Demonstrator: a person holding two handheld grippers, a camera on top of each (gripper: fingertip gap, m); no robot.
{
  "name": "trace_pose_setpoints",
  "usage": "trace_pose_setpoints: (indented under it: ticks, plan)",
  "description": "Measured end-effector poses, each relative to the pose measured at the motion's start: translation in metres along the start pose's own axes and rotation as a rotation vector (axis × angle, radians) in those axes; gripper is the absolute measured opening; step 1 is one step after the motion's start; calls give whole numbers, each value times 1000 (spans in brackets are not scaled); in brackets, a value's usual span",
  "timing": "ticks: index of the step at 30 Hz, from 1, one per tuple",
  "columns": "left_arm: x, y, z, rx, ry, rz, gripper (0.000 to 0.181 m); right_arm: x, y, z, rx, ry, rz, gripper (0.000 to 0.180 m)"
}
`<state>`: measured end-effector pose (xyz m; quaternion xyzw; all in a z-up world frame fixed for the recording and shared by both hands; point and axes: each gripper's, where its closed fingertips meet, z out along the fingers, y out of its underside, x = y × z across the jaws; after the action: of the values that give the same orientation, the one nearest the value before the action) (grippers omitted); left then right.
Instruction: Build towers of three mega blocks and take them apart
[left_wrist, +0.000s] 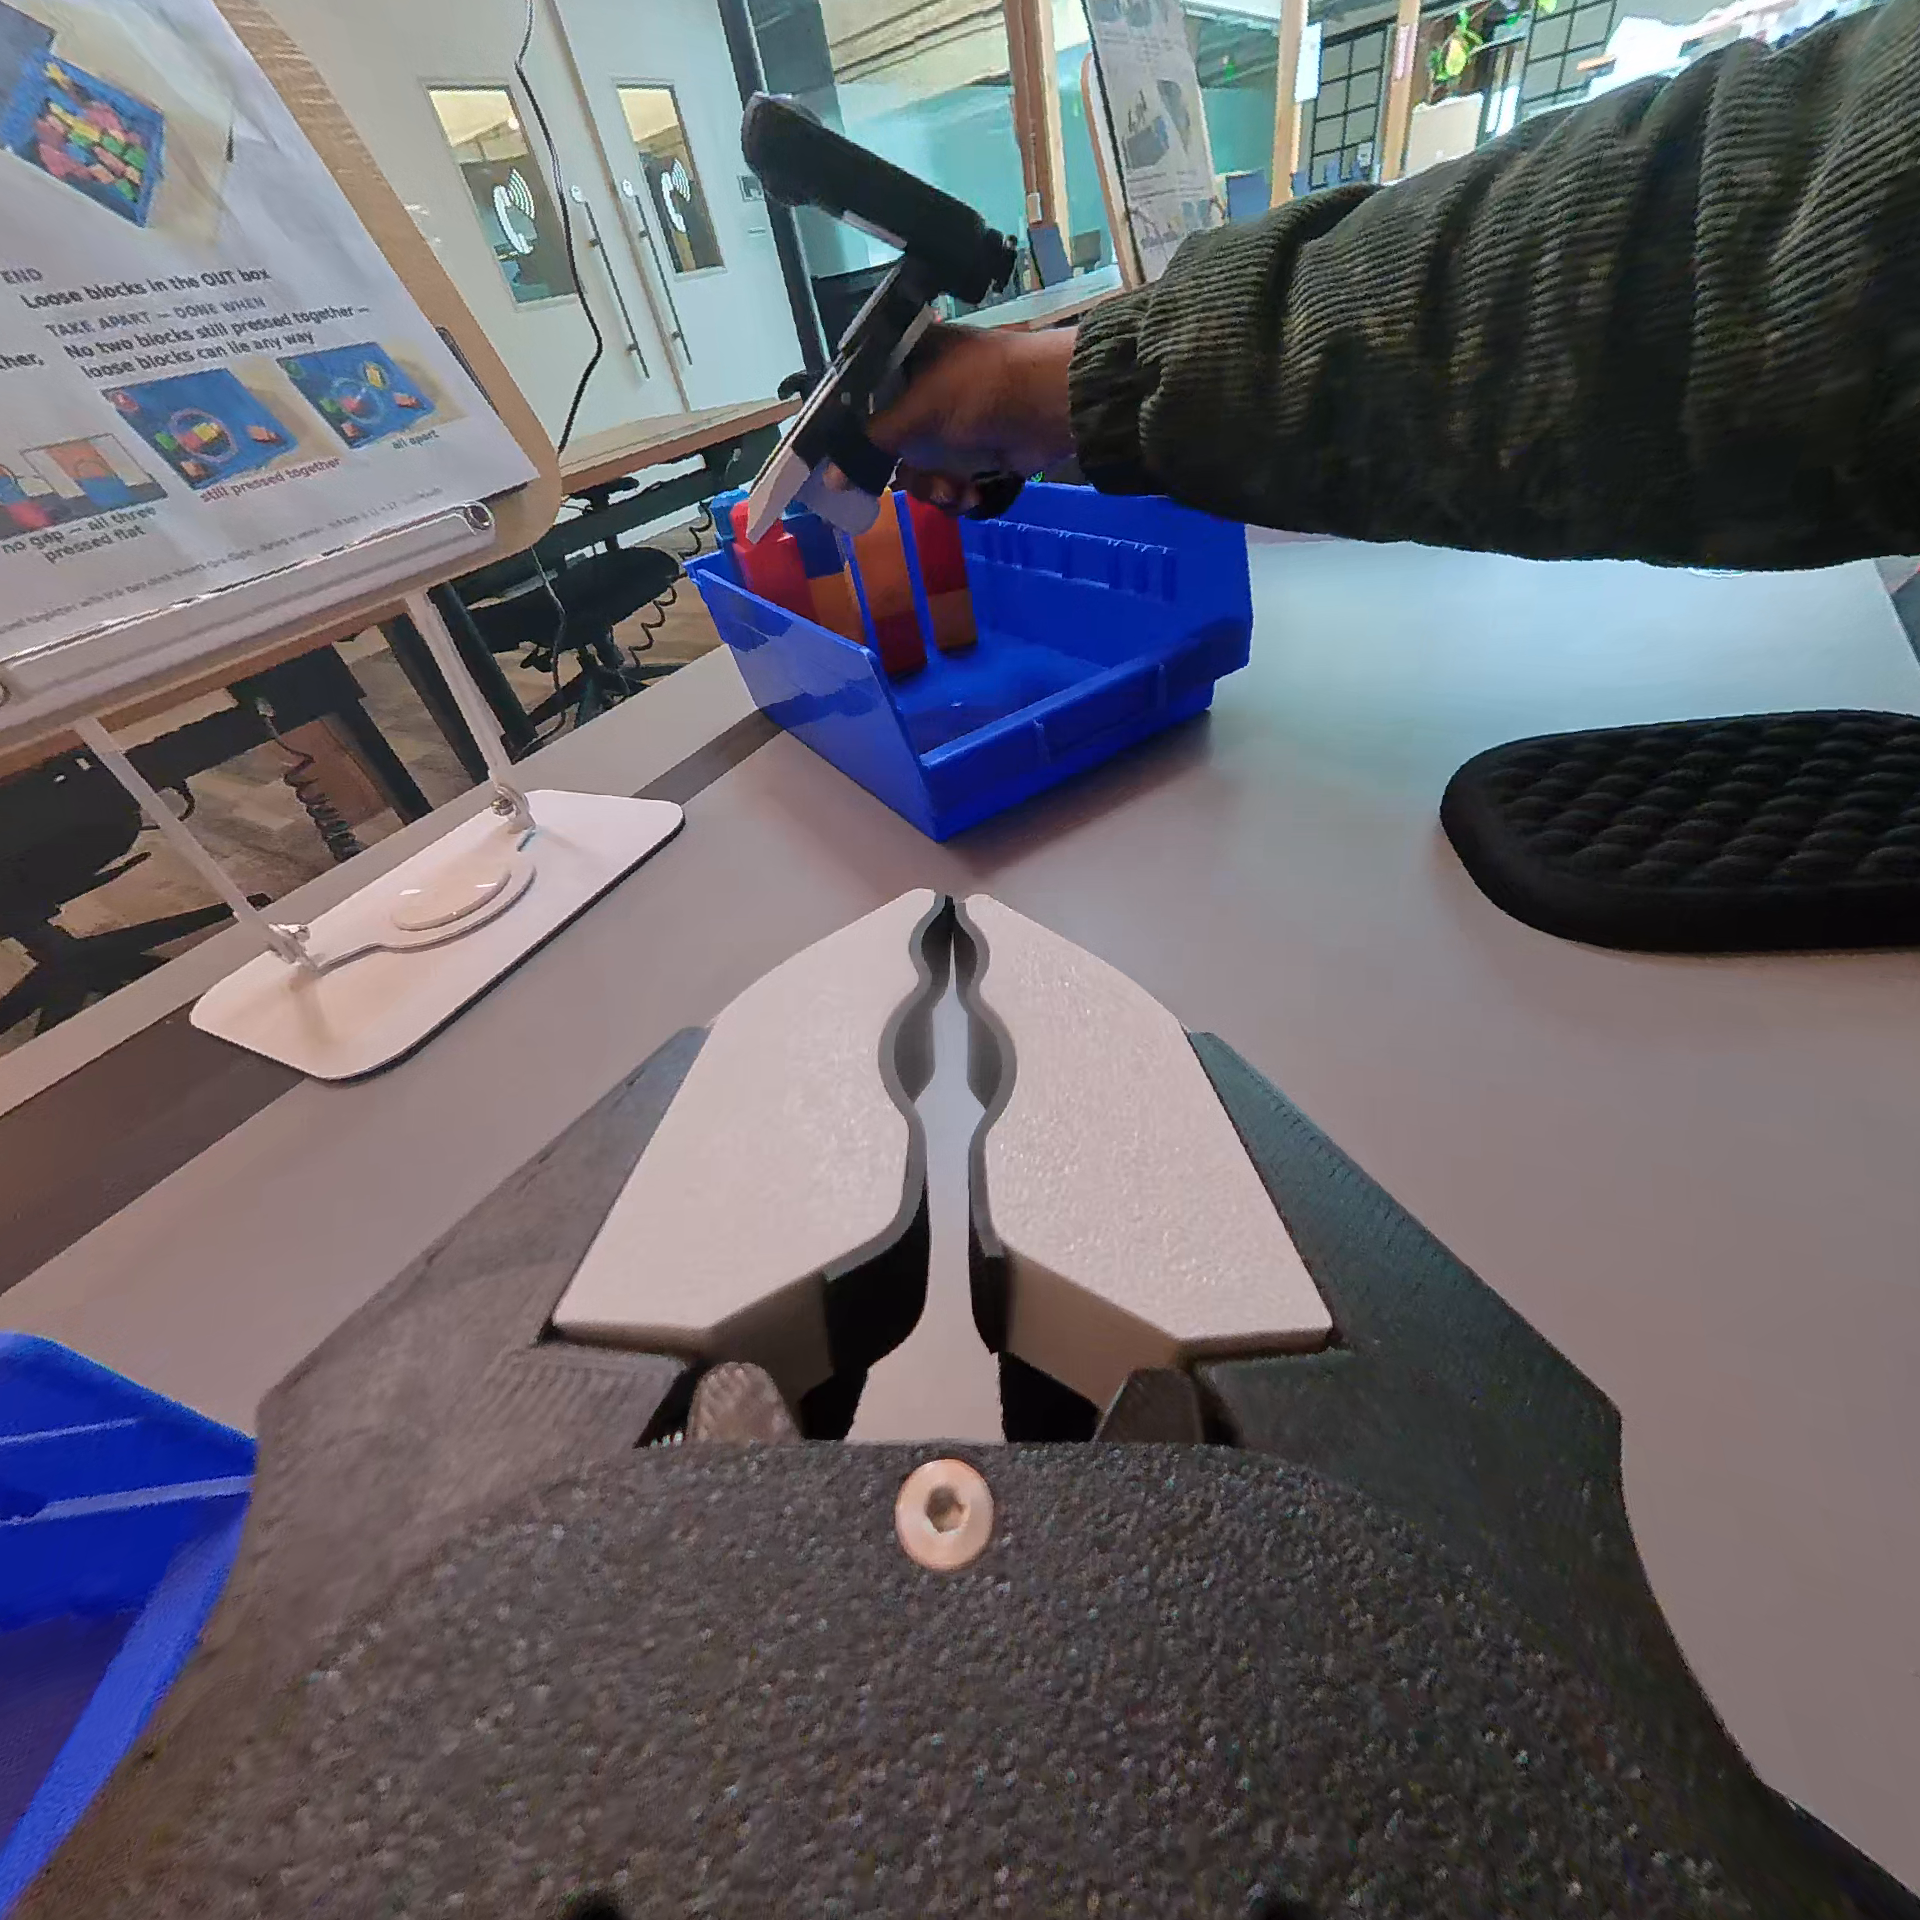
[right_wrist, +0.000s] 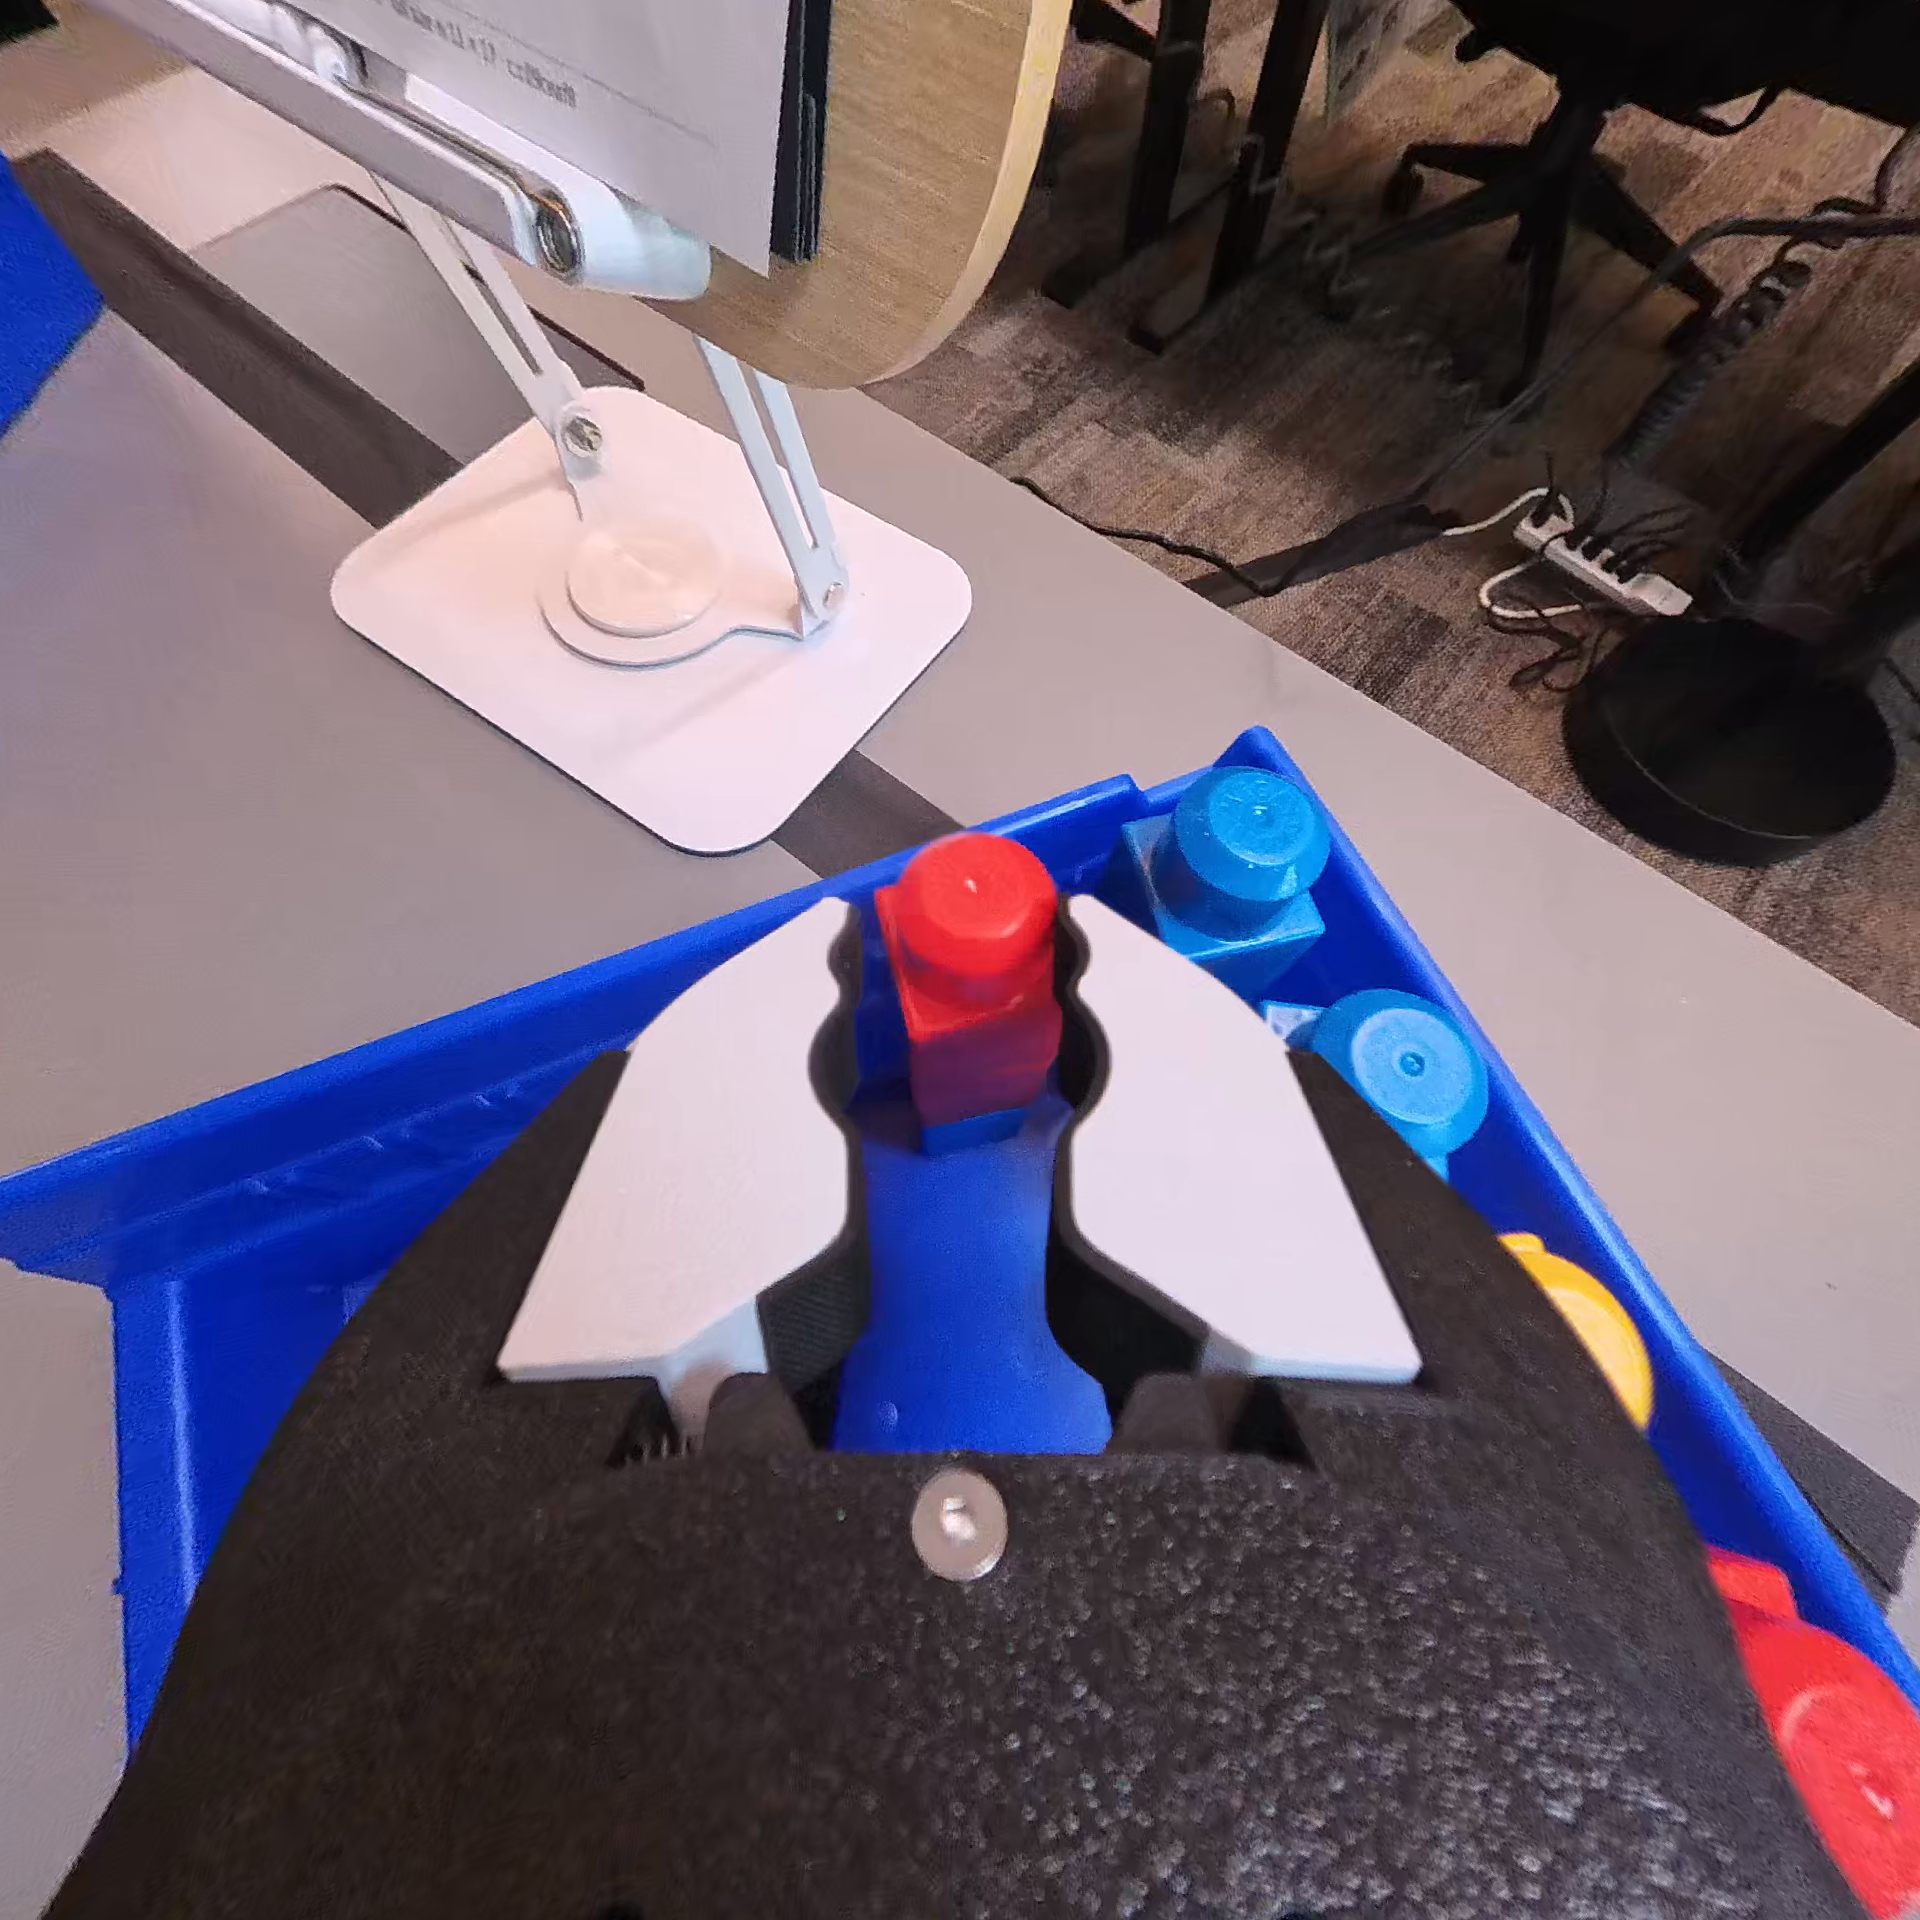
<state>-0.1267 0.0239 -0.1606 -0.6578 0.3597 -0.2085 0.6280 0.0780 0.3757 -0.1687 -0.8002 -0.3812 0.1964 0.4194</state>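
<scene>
Several towers stood in blue bin (right_wrist: 436, 1101); red-topped tower (right_wrist: 977, 997) straddled by right gripper (right_wrist: 961, 935), jaws wide, contact unclear. Light, rigid, slick plastic judged; flat sides best gripped. Left gripper (left_wrist: 948, 920) idle over bench (left_wrist: 1455, 1091), jaws nearly shut, empty.

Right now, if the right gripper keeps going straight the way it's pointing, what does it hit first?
Probably the red-topped block tower. It stands between the right gripper's open fingers, inside the blue bin. Going on, the gripper would likely slide down around the tower toward the bin floor; depth is hard to judge.
</scene>
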Motion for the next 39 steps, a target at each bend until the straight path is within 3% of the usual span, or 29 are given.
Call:
trace_pose_setpoints:
  ticks: [3, 6, 9, 12, 14, 17, 18, 22, 25, 29, 32, 35, 39]
  plan:
    - [-2, 0, -1, 3, -6, -16, 0, -5, -16, -16, 60, 10, -8, 44]
    - [-6, -2, -3, 9, -22, -31, 0, -33, -56, -53, 264, 15, -30, 47]
    - [-17, -6, -9, 15, -70, -29, 0, -99, -86, -99, 511, -52, -65, 54]
    - [-42, -17, -24, 33, -170, -27, 0, -180, -75, -129, 602, -149, -123, 58]
    - [-71, -27, -45, 21, -270, 5, 0, -228, -49, -136, 572, -196, -167, 51]
    - [-124, -37, -84, -84, -418, 61, 0, -288, 0, -139, 490, -295, -204, 3]
    - [-139, -37, -95, -134, -435, 66, 0, -303, 14, -138, 470, -318, -210, 0]
    - [-205, -13, -120, -430, -460, 69, 5, -334, 59, -123, 400, -319, -253, 0]
    - [-241, 34, -123, -703, -399, -7, 27, -345, 75, -109, 395, -325, -305, 0]
    - [-274, 102, -124, -974, -365, -120, 44, -350, 85, -100, 352, -362, -313, 1]
    - [-286, 138, -120, -1080, -357, -166, 51, -348, 90, -99, 344, -378, -288, 1]
    - [-295, 159, -117, -1153, -371, -113, 35, -346, 92, -100, 341, -388, -272, 1]
    - [-294, 135, -106, -1111, -386, 4, 29, -344, 92, -101, 343, -395, -260, 1]
